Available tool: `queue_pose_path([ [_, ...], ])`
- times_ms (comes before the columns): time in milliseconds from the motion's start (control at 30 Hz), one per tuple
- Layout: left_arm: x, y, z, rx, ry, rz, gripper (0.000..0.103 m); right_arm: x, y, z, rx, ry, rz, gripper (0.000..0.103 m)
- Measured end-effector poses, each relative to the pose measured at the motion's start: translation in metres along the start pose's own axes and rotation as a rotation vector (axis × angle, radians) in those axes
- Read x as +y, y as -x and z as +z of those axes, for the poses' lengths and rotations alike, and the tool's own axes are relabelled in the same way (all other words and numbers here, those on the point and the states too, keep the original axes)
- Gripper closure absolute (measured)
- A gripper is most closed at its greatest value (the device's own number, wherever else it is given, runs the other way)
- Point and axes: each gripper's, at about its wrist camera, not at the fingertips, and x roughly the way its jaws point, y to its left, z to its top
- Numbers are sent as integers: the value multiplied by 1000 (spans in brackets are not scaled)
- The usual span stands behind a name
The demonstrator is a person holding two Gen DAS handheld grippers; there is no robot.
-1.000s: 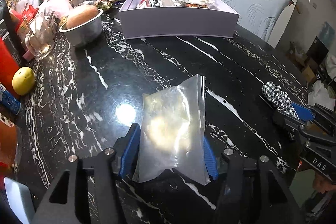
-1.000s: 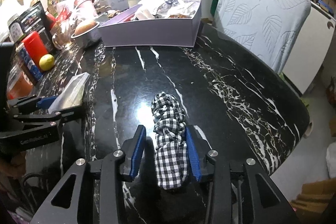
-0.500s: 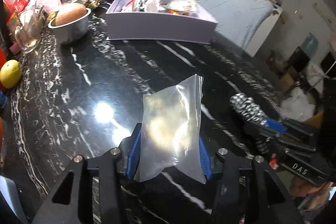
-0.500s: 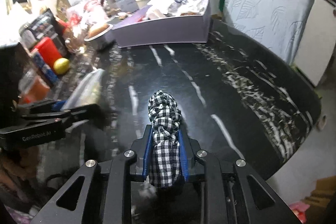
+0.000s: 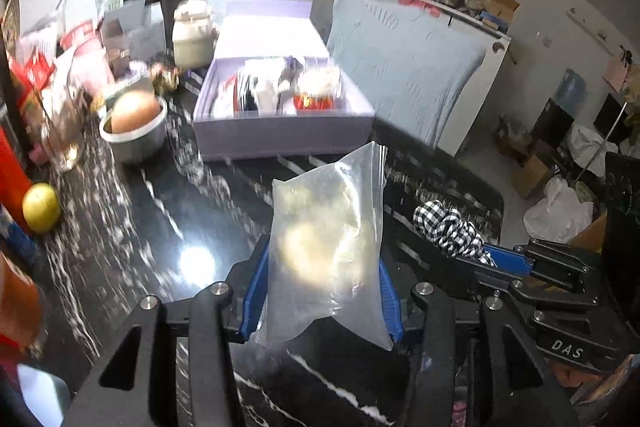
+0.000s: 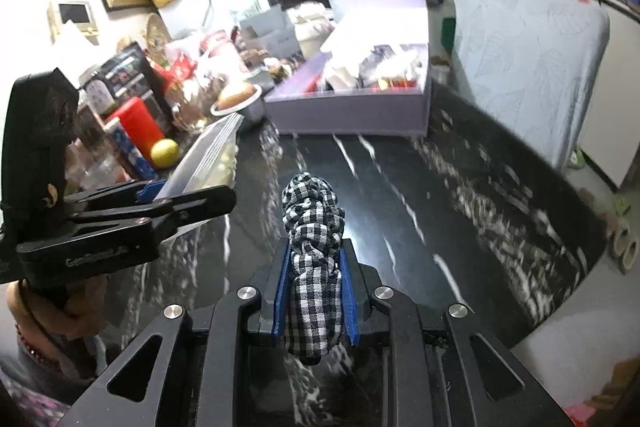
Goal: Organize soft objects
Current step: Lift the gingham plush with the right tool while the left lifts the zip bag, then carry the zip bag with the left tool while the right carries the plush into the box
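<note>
Waiting at the far side of the table [image 5: 168,235], the box [image 5: 280,135] already held several items. Left gripper [image 5: 320,291] clenched a plastic bag [image 5: 324,247], right gripper [image 6: 314,291] a checkered cloth [image 6: 314,251], both apparently lifted, neither boxed yet.

Zip bag [image 5: 326,251] clamped between the left gripper [image 5: 322,291] fingers, raised above the marble table [image 5: 160,227]. Checked cloth [image 6: 314,255] pinched in the right gripper [image 6: 314,301], just right of the zip bag. Open box [image 5: 280,137] at the table's far side, packets inside. Metal bowl [image 5: 136,143] left of the box, bread roll [image 5: 134,111] in it. Lemon [image 5: 40,207] nearer, at the left edge. Covered chair [image 5: 408,75] behind the table, right of the box.
</note>
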Motion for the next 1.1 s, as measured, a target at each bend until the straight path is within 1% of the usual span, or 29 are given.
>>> queue_pose_path([
  [267, -7, 18, 33, -98, -44, 40, 55, 9, 14, 31, -63, 52, -21, 81],
  [567, -11, 23, 66, -171, -68, 45, 55, 6, 18, 63, -126, 100, -56, 81],
  [933, -10, 11, 113, -250, -78, 27, 55, -4, 15, 109, -197, 143, -69, 81],
  [1100, 1, -13, 136, -254, -80, 31, 55, -11, -2, 131, -203, 153, -63, 81],
])
